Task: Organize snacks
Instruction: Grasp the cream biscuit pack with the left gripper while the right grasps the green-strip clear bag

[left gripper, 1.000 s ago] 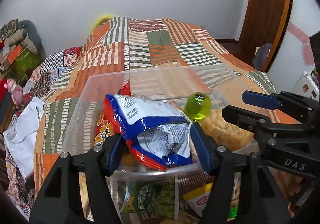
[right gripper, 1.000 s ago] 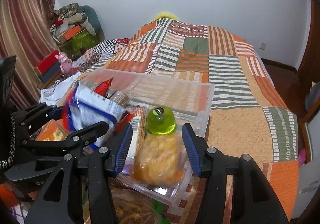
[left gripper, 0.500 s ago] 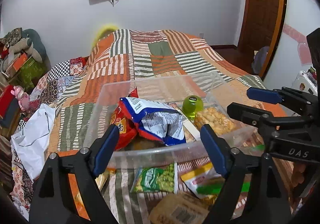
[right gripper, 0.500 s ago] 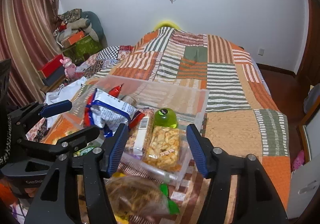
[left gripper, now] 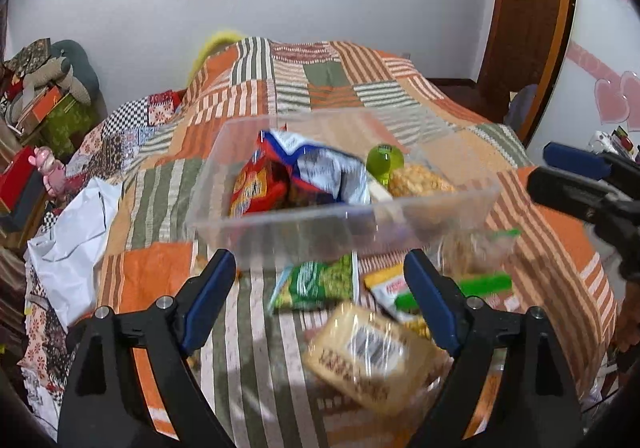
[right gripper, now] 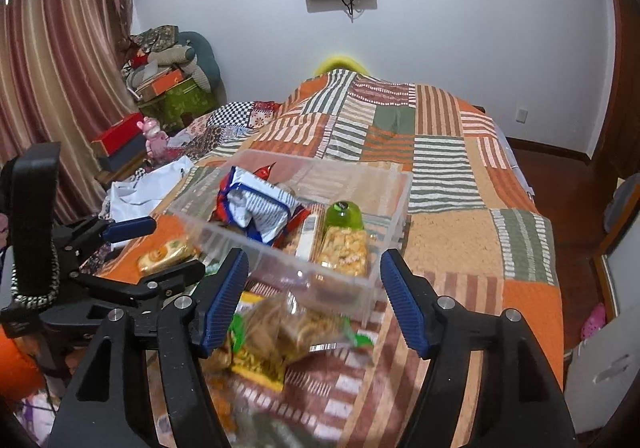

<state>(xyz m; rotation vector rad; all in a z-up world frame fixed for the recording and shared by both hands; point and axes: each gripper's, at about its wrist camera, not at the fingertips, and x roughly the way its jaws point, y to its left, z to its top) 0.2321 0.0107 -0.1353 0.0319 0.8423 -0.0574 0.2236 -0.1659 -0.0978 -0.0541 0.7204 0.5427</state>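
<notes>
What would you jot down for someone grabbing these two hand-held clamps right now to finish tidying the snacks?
Left gripper: open, empty.
Right gripper: fingers opening, nothing pressed between them.
Done: clear bin on the bed holds the blue-white bag, red bag, green jelly cup and a puffed-snack pack.
Left: green peas packet, barcoded cracker pack and clear zip bag lie loose in front of the bin.

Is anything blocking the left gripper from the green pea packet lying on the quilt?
Nothing visible does. The green pea packet lies uncovered on the quilt, just ahead of the empty left gripper, in front of the clear plastic bin.
</notes>
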